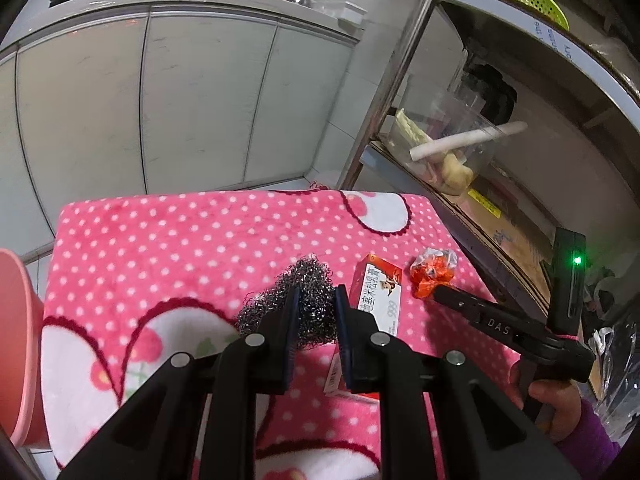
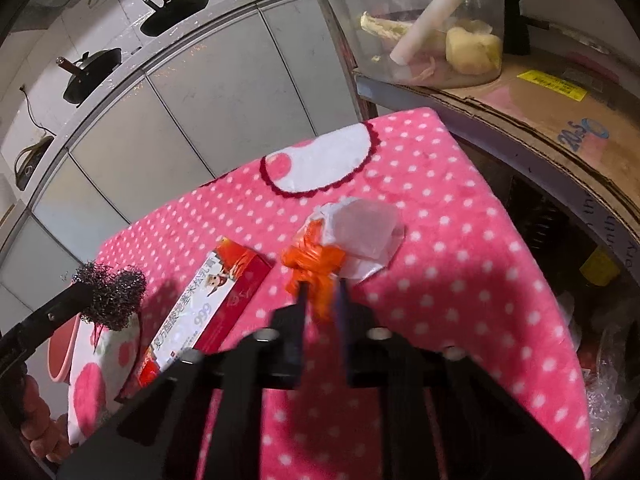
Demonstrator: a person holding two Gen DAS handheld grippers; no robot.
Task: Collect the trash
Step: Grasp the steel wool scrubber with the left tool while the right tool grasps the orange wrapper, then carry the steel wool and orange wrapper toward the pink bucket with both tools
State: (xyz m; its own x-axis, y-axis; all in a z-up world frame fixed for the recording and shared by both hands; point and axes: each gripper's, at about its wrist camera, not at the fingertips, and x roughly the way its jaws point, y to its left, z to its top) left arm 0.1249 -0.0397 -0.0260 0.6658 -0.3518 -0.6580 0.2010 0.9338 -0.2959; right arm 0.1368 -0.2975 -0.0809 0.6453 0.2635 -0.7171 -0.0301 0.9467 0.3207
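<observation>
Two grippers each clamp a piece of trash over a pink dotted cloth.

In the lower middle of the left wrist view, the left gripper point(image 1: 316, 304) is closed on a steel wool scourer point(image 1: 306, 300), lifted just above the pink polka-dot cloth point(image 1: 180, 248). In the centre of the right wrist view, the right gripper point(image 2: 322, 300) pinches an orange and white wrapper point(image 2: 320, 264) that rests on the cloth. A red and white box point(image 1: 378, 300) lies between the two, and a pink bin point(image 1: 16, 344) stands at the left edge.
</observation>
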